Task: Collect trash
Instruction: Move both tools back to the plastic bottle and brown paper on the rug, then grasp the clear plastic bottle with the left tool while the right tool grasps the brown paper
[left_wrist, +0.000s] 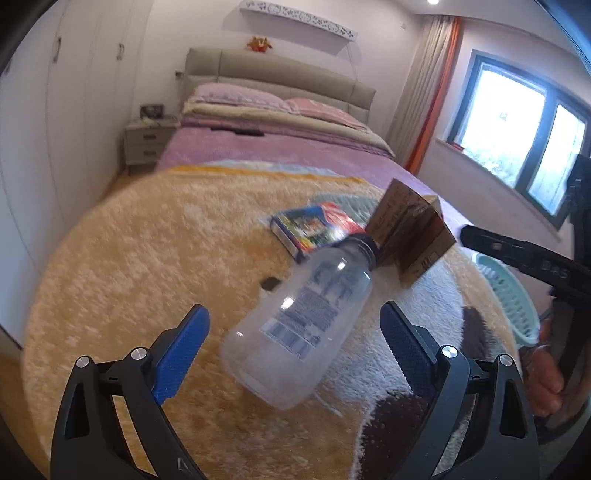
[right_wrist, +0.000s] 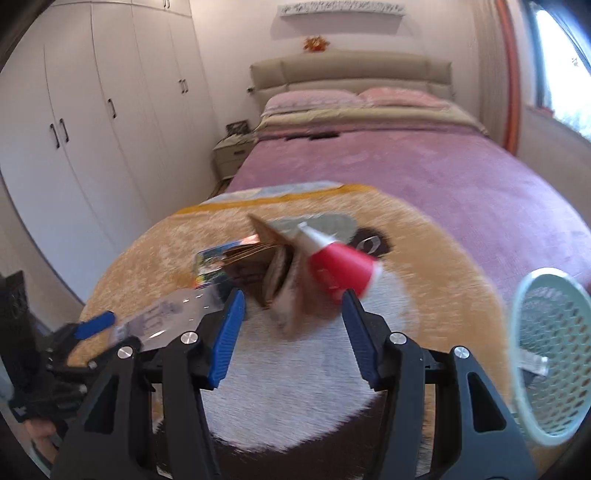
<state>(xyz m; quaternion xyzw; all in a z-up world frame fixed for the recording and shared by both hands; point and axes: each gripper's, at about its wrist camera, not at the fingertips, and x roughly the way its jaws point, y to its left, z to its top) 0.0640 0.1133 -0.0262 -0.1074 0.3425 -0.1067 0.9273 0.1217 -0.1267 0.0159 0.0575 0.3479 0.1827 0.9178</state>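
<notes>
A clear empty plastic bottle (left_wrist: 303, 325) lies on its side on the fluffy orange blanket (left_wrist: 147, 258), between the open fingers of my left gripper (left_wrist: 295, 332), which does not touch it. Behind it lie a colourful box (left_wrist: 306, 229) and a brown torn carton (left_wrist: 410, 236). In the right wrist view my right gripper (right_wrist: 293, 314) is open just in front of the brown carton (right_wrist: 280, 284). A red and white tube (right_wrist: 336, 266) lies at the carton's right, the bottle (right_wrist: 170, 314) at the left.
A light green mesh basket (right_wrist: 550, 354) stands at the right edge of the blanket, with a small item inside; it also shows in the left wrist view (left_wrist: 509, 295). The pink bed (right_wrist: 406, 177), a nightstand (left_wrist: 147, 144) and white wardrobes (right_wrist: 92, 110) lie beyond.
</notes>
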